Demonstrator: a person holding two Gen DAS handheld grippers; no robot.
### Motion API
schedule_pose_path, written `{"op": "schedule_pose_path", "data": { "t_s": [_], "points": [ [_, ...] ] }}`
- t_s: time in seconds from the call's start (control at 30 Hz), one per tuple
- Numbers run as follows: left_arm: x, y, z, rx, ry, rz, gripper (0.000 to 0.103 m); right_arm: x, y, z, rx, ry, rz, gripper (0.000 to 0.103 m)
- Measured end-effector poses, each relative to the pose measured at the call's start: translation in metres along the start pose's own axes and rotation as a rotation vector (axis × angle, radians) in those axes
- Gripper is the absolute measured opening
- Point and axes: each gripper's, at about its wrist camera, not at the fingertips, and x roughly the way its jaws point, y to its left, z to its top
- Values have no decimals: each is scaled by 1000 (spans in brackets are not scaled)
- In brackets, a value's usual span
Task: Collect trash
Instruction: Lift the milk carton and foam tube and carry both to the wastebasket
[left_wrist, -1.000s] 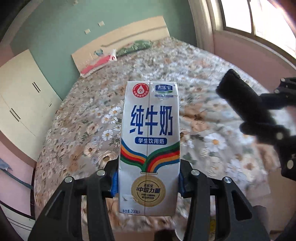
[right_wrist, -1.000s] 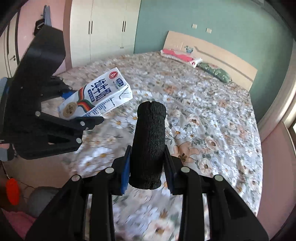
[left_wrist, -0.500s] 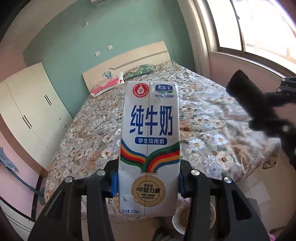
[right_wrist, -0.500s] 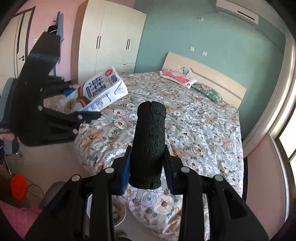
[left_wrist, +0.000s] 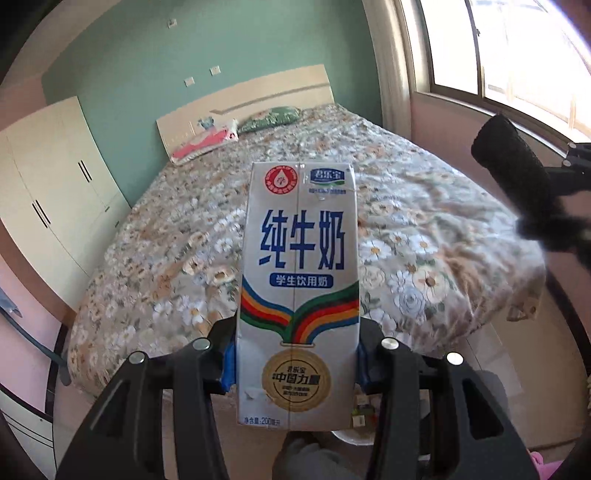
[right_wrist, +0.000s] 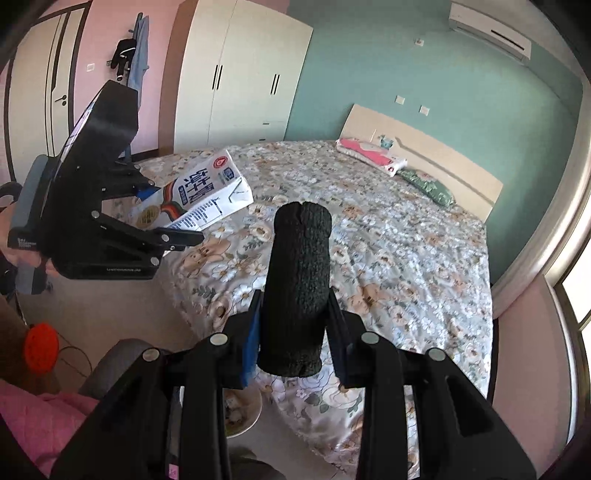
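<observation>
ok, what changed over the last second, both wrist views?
Both grippers pulled back from the bed and rose: a second ago the floral cover filled both views, now its foot edge, the floor and a bowl below show. Nothing taken or released. The left gripper is still shut on the milk carton, the right gripper on the black knitted roll.

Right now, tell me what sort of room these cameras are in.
A bedroom, most likely in a home: a large bed with a floral cover, pillows against the headboard, and a tall cream wardrobe along the wall.
</observation>
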Motion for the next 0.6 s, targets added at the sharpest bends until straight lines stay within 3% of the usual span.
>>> {"op": "schedule_pose_path", "data": {
  "t_s": [0.27,0.6],
  "points": [
    [37,0,-32,-33,80,-55,49,50,3,-44,30,123,48,33],
    [116,-21,-91,-44,250,-127,49,123,25,-97,54,258,140,33]
  ]
}}
